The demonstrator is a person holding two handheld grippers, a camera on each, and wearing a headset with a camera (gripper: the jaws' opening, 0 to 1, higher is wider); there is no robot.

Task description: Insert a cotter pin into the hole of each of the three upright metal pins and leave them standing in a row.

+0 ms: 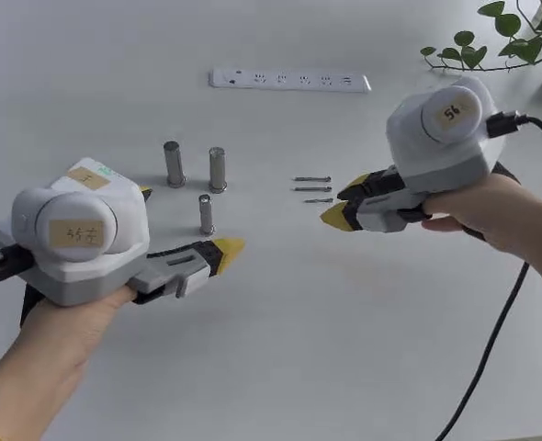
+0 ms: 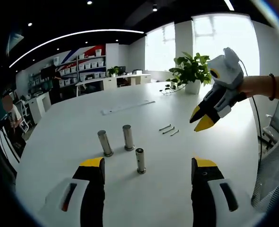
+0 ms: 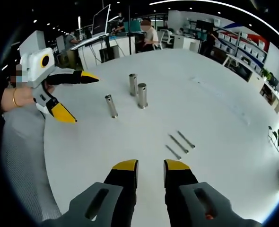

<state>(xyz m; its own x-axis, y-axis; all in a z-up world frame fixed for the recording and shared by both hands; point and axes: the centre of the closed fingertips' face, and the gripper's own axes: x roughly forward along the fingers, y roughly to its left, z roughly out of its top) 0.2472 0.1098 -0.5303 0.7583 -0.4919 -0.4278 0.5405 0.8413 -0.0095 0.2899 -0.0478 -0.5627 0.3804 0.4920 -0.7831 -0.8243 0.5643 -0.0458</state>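
The white tabletop [image 1: 326, 349] is wide and mostly bare, with a white power strip [image 1: 289, 80] at its far side and a potted plant [image 1: 519, 37] at the far right. Around it is an open office with shelves [image 2: 82, 59], desks and bright windows [image 2: 161, 45]. Three metal pins [image 1: 217, 169] stand upright left of the middle, two side by side farther away and one nearer, so they make a triangle. Three cotter pins [image 1: 311, 189] lie flat and parallel to the right of them, well apart from them. The left tongs [image 3: 78, 96] are held level at the near left, pointing right, with jaws wide apart and empty; the nearest metal pin is just ahead of them. The right tongs [image 1: 344, 200] hang above the tabletop at the right, tilted down to the left, with jaws only a little parted and empty, their tips near the cotter pins but not touching. A black cable [image 1: 519, 276] trails from them.
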